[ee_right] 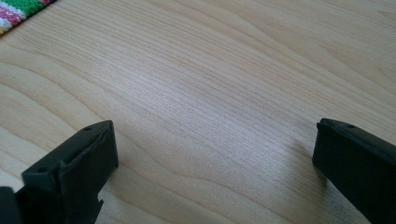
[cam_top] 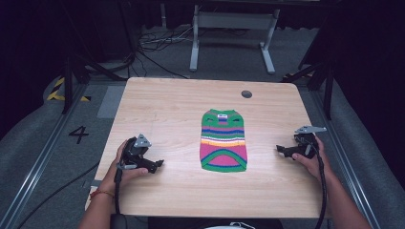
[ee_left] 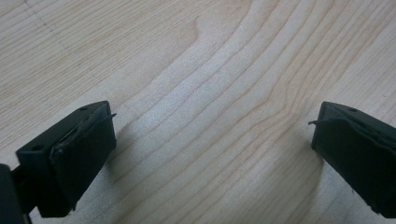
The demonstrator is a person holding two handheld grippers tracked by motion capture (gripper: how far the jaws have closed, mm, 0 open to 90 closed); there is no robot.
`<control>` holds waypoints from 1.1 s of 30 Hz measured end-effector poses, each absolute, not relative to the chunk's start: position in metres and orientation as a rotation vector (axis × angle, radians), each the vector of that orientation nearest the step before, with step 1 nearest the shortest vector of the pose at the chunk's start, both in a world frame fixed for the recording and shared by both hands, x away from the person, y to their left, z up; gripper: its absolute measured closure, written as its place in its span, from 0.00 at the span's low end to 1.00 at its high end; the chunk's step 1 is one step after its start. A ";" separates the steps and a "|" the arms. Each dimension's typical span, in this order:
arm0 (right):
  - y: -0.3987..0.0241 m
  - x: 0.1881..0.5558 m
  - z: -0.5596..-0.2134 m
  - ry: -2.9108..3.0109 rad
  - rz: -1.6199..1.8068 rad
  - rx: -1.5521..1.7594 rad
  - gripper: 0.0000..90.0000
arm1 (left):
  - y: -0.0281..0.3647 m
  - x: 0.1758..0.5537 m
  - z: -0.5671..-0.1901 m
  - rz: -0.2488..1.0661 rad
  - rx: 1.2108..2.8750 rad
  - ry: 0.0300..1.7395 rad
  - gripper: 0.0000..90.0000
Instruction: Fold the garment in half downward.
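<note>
On the pale wood table, both claws gape wide, empty; dark room behind.

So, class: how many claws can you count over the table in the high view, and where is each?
2. The left claw sits left of the striped knitted garment; the right claw sits to its right. Both open, holding nothing.

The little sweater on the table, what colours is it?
The sweater has green, pink, blue, orange and white stripes; high view.
</note>
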State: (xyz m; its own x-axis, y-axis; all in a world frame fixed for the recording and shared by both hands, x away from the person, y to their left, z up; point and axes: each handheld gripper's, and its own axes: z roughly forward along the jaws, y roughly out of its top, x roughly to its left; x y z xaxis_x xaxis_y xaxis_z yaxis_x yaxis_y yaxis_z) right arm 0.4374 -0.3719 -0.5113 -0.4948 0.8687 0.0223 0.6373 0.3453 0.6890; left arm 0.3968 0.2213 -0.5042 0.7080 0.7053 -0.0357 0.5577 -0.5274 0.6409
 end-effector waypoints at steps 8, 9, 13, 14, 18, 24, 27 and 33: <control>-0.371 0.437 -0.511 2.258 0.918 1.341 0.00 | 0.221 0.396 -0.504 0.308 2.270 0.973 0.00; -0.371 0.436 -0.511 2.257 0.918 1.343 0.00 | 0.222 0.395 -0.504 0.308 2.269 0.982 0.00; -0.372 0.436 -0.511 2.260 0.913 1.345 0.00 | 0.222 0.395 -0.503 0.313 2.268 0.986 0.01; -0.372 0.436 -0.511 2.263 0.912 1.343 0.00 | 0.223 0.395 -0.503 0.309 2.268 0.993 0.02; -0.373 0.436 -0.509 2.263 0.936 1.330 0.16 | 0.227 0.398 -0.500 0.312 2.245 0.988 0.19; -0.367 0.435 -0.501 2.292 0.983 1.252 0.28 | 0.216 0.406 -0.497 0.294 2.279 0.956 0.25; -0.357 0.434 -0.494 2.299 0.988 1.174 0.33 | 0.207 0.411 -0.490 0.298 2.284 0.929 0.25; -0.344 0.444 -0.481 2.313 1.011 1.158 0.38 | 0.188 0.428 -0.476 0.306 2.273 0.879 0.27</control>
